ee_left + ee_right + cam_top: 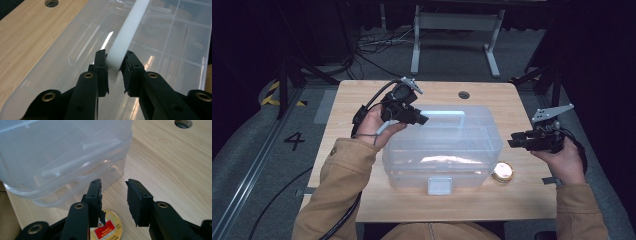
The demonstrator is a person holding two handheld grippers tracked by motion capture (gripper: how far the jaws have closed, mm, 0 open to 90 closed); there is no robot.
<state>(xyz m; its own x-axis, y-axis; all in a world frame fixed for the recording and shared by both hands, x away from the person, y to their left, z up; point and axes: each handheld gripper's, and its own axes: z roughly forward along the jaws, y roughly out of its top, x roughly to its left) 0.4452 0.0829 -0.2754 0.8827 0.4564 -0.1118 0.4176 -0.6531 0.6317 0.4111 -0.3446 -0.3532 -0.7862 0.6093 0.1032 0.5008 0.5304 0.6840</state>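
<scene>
**Gripping the handle: left jaws clamped on a storage box's white grip**

Clamping the white handle (125,37) of a clear plastic storage box (442,150), the left gripper (414,117) reached in from the box's left end, its two black jaws pressed against either side of the handle near that end; the handle stood raised above the lid, running along the top of the box; through the translucent lid the left gripper view showed divider walls forming compartments inside. The box sat at the middle of the light wooden bench (362,100), its lid down and a pale latch (439,186) at the centre of the near wall, facing the person; a round cable hole (464,94) lay in the bench beyond the box.

The right gripper (514,141) was held off the box's right end, near it but apart; its jaws stood released with a clear gap between them and nothing in that gap; the right gripper view looked past them at the box's lower corner (75,170) and the bare wood beside it. A small round gold tin (503,171) with a red label lay flat on the bench just beside the box's near right corner, below the right jaws and untouched by them.

Both hands came in from the near edge in tan sleeves (342,185); a black cable trailed from the left gripper down past the bench edge; grey plates topped both grippers.
</scene>
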